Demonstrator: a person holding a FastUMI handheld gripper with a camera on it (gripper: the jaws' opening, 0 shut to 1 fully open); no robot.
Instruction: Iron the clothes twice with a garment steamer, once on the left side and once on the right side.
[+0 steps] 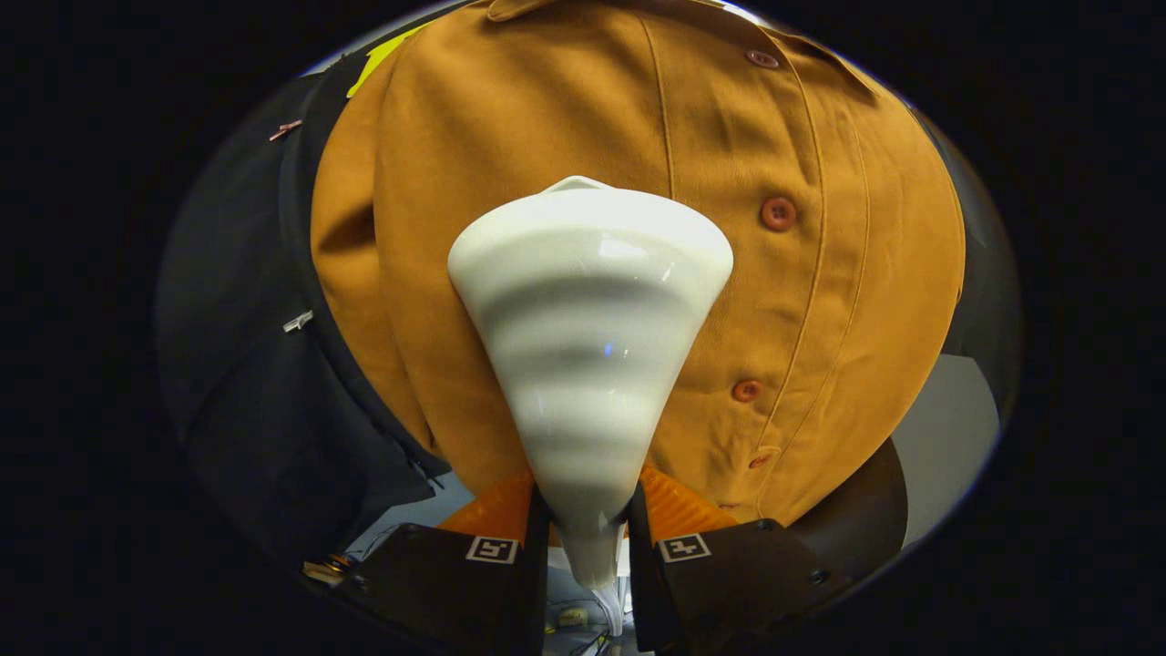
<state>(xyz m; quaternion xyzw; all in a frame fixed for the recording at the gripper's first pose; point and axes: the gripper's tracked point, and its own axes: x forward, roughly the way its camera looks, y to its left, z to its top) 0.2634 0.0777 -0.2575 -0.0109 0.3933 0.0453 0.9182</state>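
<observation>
Two fingers of the tongs [588, 547] sit at the bottom centre of the frame, closed in tight on the narrow neck of the steamer head [590, 364]; both press on it, one from each side, so the grip looks firm; the gap between them is just as wide as that neck.

Going outward, the white steamer head flares up into a wide cone in the middle of the frame; its broad end sits right at the front of the jacket [510, 118], touching or nearly so; can't say which from this angle.

Behind it the tan jacket hangs across the centre and upper part; the cone is over the panel left of the row of buttons [777, 213], which runs down the right of centre; a dark cloth [237, 364] hangs at the left.

What could go wrong, I reckon: the smooth neck could slip or twist in the fingers if the head drags on the fabric; drifting right, it could catch a button; staying put too long might wet or mark the cloth.

Hard to make out: the steam face is turned away; no steam visible; the jacket's hem and its hanger are cut off; the hose below the fingers is mostly hidden.
</observation>
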